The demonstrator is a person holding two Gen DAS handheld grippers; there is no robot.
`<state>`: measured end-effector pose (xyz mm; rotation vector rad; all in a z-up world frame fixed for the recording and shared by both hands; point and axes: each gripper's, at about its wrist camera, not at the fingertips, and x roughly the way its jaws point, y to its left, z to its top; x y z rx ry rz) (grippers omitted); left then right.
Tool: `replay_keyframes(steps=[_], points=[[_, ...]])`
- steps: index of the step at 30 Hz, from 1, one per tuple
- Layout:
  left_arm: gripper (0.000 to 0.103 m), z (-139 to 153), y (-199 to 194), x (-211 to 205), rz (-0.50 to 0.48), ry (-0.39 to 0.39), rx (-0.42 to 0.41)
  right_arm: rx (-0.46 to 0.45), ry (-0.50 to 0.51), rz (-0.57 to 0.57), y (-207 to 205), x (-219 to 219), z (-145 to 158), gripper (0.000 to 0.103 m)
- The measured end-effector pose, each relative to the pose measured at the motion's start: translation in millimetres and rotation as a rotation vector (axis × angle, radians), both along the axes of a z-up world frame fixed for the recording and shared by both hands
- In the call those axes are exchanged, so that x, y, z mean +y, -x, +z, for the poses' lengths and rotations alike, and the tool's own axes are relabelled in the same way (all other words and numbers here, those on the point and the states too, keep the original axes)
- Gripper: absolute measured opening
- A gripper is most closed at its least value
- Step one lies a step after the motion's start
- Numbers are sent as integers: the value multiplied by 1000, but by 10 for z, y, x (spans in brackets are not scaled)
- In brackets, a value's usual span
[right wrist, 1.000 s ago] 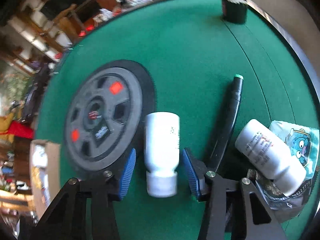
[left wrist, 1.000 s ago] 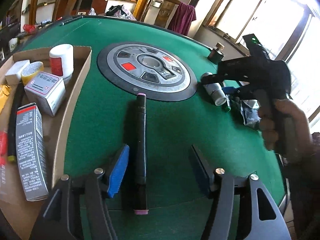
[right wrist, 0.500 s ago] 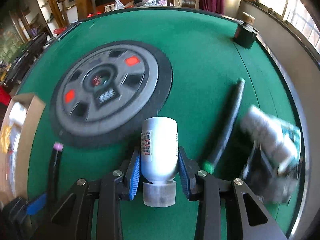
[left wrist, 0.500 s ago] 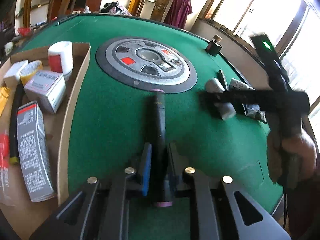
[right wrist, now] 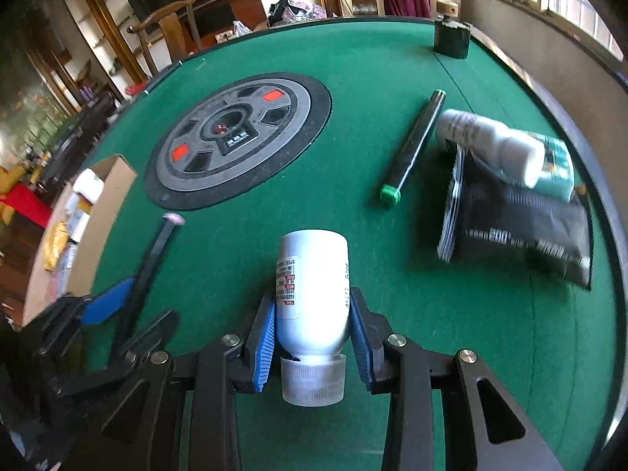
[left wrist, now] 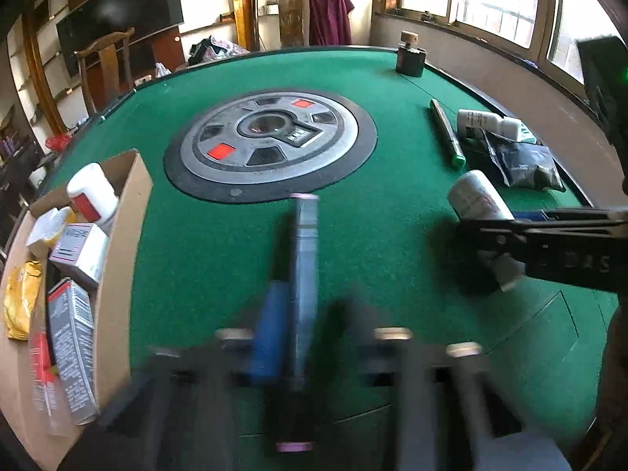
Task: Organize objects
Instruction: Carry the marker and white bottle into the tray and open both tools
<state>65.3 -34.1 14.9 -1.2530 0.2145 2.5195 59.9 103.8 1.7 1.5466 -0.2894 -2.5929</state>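
Bottom centre of the right wrist view, right gripper (right wrist: 312, 337) clamped on white bottle (right wrist: 313, 294) above the green table (right wrist: 392, 59). Left gripper (left wrist: 302, 337) blurred at lower centre, fingers closed on pink-capped marker (left wrist: 304, 271); cardboard box (left wrist: 121, 243) at left edge.

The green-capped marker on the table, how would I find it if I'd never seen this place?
Start at the big round grey dial in the middle of the green table, then look toward the window side. The green-capped marker lies flat on the felt between the dial and a white bottle resting on some packets. It is long, thin and black, with green ends.
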Motion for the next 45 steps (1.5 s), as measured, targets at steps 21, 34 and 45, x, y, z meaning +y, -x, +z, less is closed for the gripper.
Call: replay_keyframes(steps=[21,34,45], points=[[14,751,-702,-2148,366,-272,95,70,446,281,-186,-837,532,38],[14,274,-356,-2730,475,-85,3,-179,484,487,230,-2841,114,38],[33,274,-516,-2963,507,-264,13,-242,478,475,419,-3335,-112,39]])
